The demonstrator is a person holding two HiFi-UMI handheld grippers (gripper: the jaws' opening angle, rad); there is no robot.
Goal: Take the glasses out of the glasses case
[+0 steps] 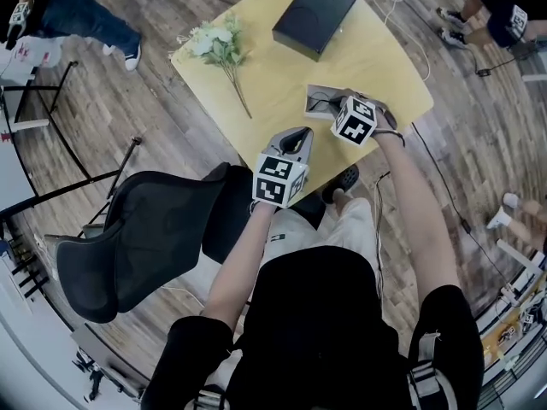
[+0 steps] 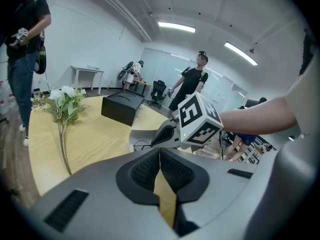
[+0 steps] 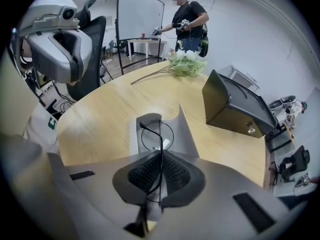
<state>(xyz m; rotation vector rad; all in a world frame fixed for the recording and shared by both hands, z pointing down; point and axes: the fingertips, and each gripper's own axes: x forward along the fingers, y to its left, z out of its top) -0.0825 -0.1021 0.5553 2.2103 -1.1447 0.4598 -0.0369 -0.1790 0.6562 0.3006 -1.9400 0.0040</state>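
An open grey glasses case (image 3: 186, 134) lies on the yellow table (image 1: 273, 84), near its front edge. Thin black round glasses (image 3: 161, 134) stand on edge in the case. My right gripper (image 3: 161, 156) points steeply down over the case and is shut on the glasses' thin frame. In the head view the same gripper (image 1: 342, 108) is over the case (image 1: 318, 95). My left gripper (image 1: 295, 139) hovers at the table's near edge, just left of the case, shut with nothing in it. From the left gripper view, its pads (image 2: 150, 166) meet, and the right gripper's marker cube (image 2: 200, 121) fills the middle.
A black box (image 1: 314, 14) sits at the far side of the table, and a white flower sprig (image 1: 218, 45) lies on its left part. A black office chair (image 1: 145, 237) stands by my left side. People stand around the room, one (image 3: 187, 24) beyond the flowers.
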